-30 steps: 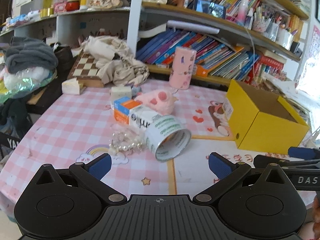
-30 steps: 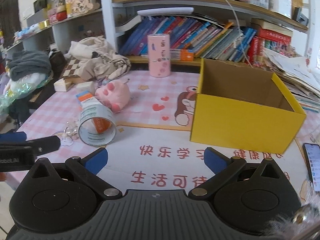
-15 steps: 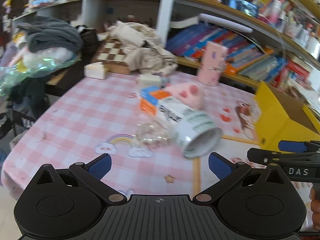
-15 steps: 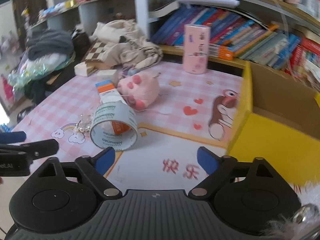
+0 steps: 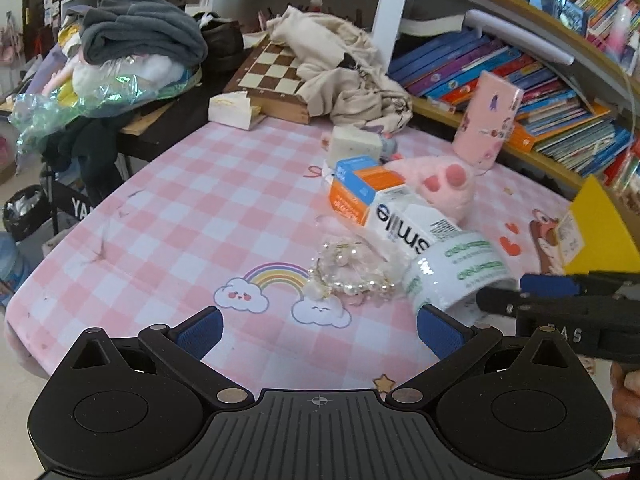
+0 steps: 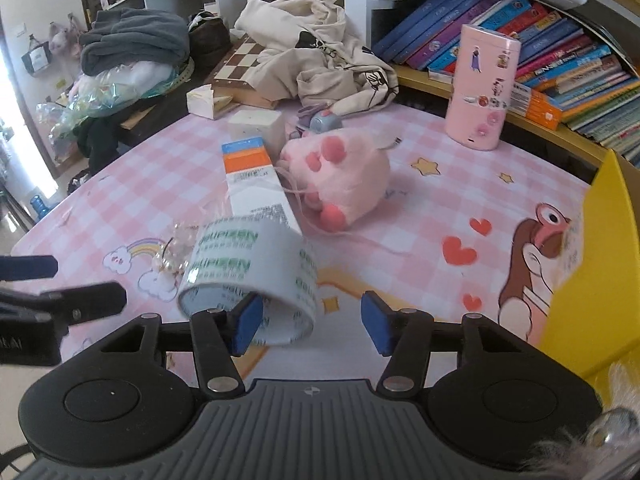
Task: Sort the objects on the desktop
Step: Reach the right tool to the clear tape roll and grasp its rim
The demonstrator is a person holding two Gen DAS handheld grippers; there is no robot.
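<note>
pink checked table [image 5: 192,200] | your right gripper [image 6: 310,320] is closing – one finger inside the tape roll [image 6: 256,268] to pinch its wall | left gripper [image 5: 318,330] open, empty – box [image 6: 600,248] waits

Your pink checked table [image 5: 208,208] carries, near its middle, a tape roll [image 6: 256,272], toothpaste box [image 6: 256,184], plush paw [image 6: 340,176] and beads [image 5: 352,276], a pink tin [image 6: 482,88] at its far edge.
</note>
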